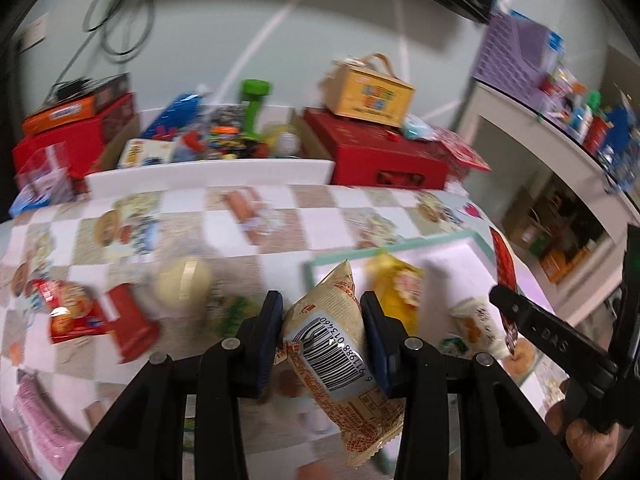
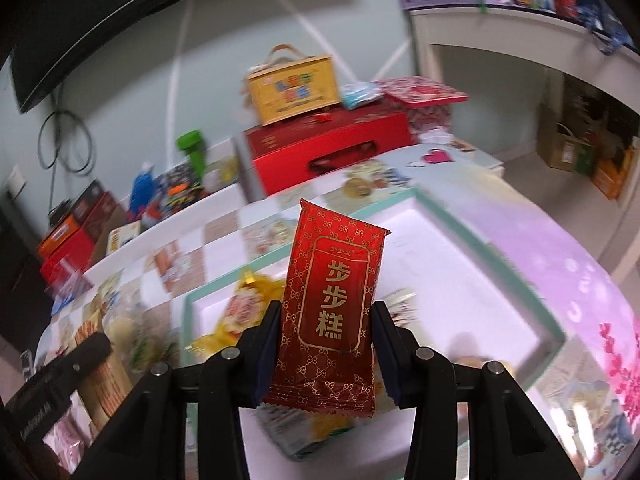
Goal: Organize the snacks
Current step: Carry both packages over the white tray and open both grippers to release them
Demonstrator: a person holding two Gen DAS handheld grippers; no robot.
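Left gripper (image 1: 322, 312): clamped on a beige snack packet (image 1: 340, 344), held clear above the checkered tablecloth (image 1: 224, 236).
Right gripper (image 2: 326, 322): closed on a red packet (image 2: 330, 292), upright over the tray.
Tray (image 2: 472, 236): white, teal-rimmed; far half bare, a yellow packet (image 2: 244, 308) near its left rim.
Table edge: red box (image 2: 332, 148) and yellow carry box (image 2: 292, 88) line the back.
Writing: barcode on the beige packet; gold "步步糕" on the red one.
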